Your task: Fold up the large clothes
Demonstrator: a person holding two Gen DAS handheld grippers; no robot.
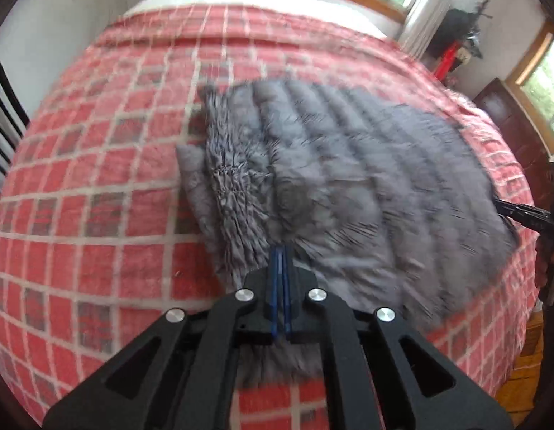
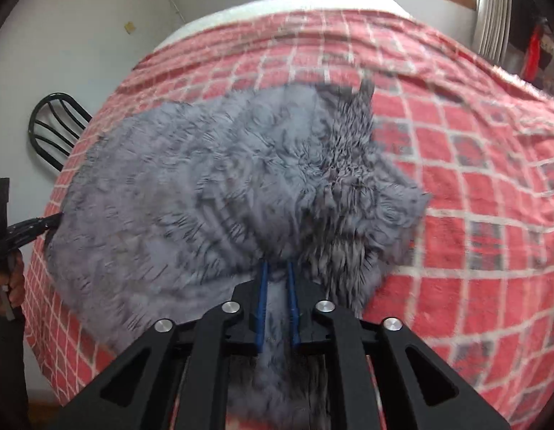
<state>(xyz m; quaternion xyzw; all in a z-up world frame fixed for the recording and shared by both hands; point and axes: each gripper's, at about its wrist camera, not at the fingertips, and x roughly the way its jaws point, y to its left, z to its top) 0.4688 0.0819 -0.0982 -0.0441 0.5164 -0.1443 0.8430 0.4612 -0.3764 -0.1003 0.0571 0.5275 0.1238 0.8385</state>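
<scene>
Left gripper (image 1: 281,261): blue pads pressed together on the near hem of the grey quilted jacket (image 1: 348,165). Right gripper (image 2: 277,276): pads nearly together, a thick bunch of the same hem pinched between. Paired grips probably serve to move the edge evenly. Jacket: spread on the red checked blanket (image 1: 98,186), beyond both grippers.

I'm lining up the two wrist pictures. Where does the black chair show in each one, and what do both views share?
Left wrist view: the black chair is cut off at the far left edge, beside the red checked blanket.
Right wrist view: the chair stands at mid-left, against the wall behind the blanket's corner.
Shared landmark: the grey quilted jacket lying on the blanket.
</scene>
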